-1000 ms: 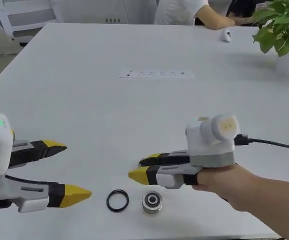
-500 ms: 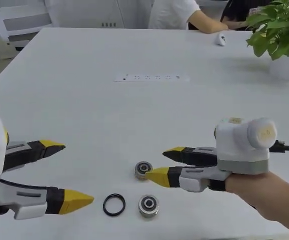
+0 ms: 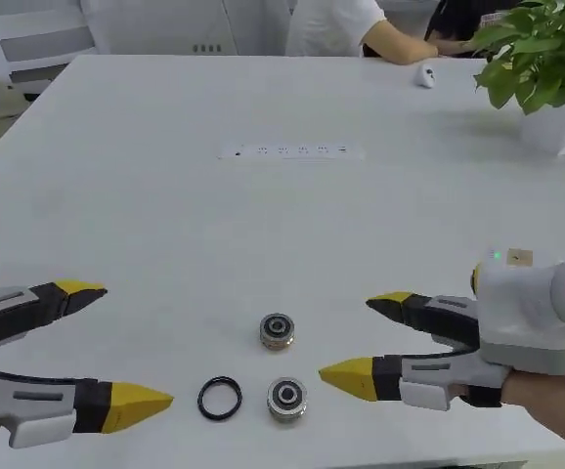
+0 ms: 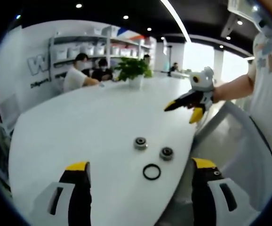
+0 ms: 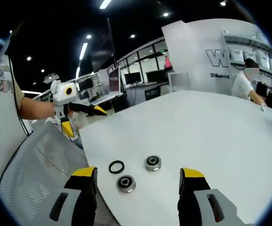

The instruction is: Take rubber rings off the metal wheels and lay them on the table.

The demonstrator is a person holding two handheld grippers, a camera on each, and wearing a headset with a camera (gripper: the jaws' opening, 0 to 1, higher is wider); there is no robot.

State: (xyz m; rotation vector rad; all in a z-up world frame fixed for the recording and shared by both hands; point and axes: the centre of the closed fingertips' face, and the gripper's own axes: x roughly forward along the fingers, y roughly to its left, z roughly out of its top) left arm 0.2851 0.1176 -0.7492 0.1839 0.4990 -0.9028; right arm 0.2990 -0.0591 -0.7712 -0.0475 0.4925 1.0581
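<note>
Two small metal wheels lie near the table's front edge, one (image 3: pixel 277 330) just behind the other (image 3: pixel 286 397). A loose black rubber ring (image 3: pixel 220 399) lies flat to the left of the nearer wheel. My left gripper (image 3: pixel 116 344) is open on the left, its fingertips a short way from the ring. My right gripper (image 3: pixel 363 339) is open on the right, pointing at the wheels with nothing between its fingers. The left gripper view has both wheels (image 4: pixel 140 142) (image 4: pixel 166 153) and the ring (image 4: pixel 151 171) ahead. The right gripper view has the ring (image 5: pixel 116 166) and wheels (image 5: pixel 153 162) (image 5: pixel 125 183).
A socket strip (image 3: pixel 290 150) is set in the white table (image 3: pixel 165 195) mid-way back. A potted plant (image 3: pixel 537 59) and a mouse (image 3: pixel 426 76) are at the far right, where a person (image 3: pixel 336 24) sits. The table's front edge runs close below the wheels.
My right gripper has opened wider and drawn back to the right, leaving a second wheel on the table behind the first. The left gripper has barely moved.
</note>
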